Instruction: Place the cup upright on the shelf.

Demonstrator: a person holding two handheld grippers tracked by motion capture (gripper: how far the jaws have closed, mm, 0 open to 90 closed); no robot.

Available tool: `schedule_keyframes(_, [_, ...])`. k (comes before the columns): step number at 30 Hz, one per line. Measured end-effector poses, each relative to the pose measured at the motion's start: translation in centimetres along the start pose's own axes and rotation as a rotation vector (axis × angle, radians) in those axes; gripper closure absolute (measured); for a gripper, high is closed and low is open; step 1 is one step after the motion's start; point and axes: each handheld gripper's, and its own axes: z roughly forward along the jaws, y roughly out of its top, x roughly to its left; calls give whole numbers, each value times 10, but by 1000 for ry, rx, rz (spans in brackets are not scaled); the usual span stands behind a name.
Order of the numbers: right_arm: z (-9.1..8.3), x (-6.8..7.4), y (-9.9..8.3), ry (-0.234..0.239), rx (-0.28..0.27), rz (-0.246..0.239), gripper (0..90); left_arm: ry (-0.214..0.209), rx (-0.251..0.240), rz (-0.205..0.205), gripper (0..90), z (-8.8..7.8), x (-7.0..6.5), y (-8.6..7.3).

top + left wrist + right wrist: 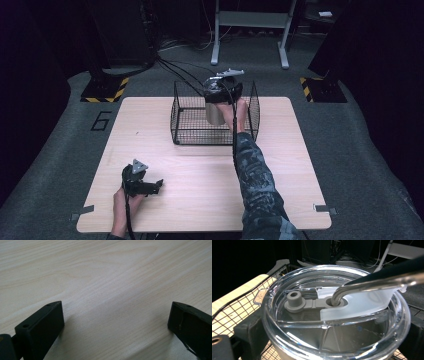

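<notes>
Two black jaws of the right gripper [218,100] clamp a lidded steel tumbler [215,114] inside the far wire basket [186,120]. Left gripper [158,184] rests open near the table [200,170] edge. A loose grip could let the tumbler tip, catching its bent straw [352,288] on mesh.

Overhead light brightening the worktop [200,185], surroundings staying dark, glare shining on the clear lid [337,340], near jaws looking blurred.

A steel tumbler [215,113] stood upright inside the black wire basket [187,116] at upper centre of the frame, its clear lid [287,322] fitted on, a bent metal straw [362,286] through the lid's opening.
</notes>
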Motion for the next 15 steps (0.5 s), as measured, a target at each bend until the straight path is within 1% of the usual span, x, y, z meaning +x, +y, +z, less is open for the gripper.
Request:
schedule_keyframes(1, [0,0,0,0,0,0,36,0,0,0,3,0,0,0])
schedule_keyframes(2, [4,0,-2,-3,8,12,36,0,0,1,3,0,0,0])
schedule_keyframes(3, [5,0,-3,-4,12,8,36,0,0,1,4,0,0,0])
schedule_keyframes(5, [8,0,-4,-6,17,18,36,0,0,1,4,0,0,0])
schedule_keyframes(7, [10,-1,-6,-7,20,11,36,0,0,1,3,0,0,0])
schedule_keyframes(9, [12,-1,-8,-9,26,26,36,0,0,1,3,0,0,0])
schedule_keyframes(10, [14,-3,-9,-10,29,10,36,0,0,1,3,0,0,0])
schedule_keyframes(12, [16,-3,-12,-15,39,21,36,0,0,1,4,0,0,0])
schedule_keyframes(13, [18,-4,-13,-17,42,18,36,0,0,1,4,0,0,0])
schedule_keyframes(14, [19,-3,-14,-18,46,30,36,0,0,1,4,0,0,0])
schedule_keyframes(15, [20,-4,-15,-17,46,26,36,0,-1,1,4,0,0,0])
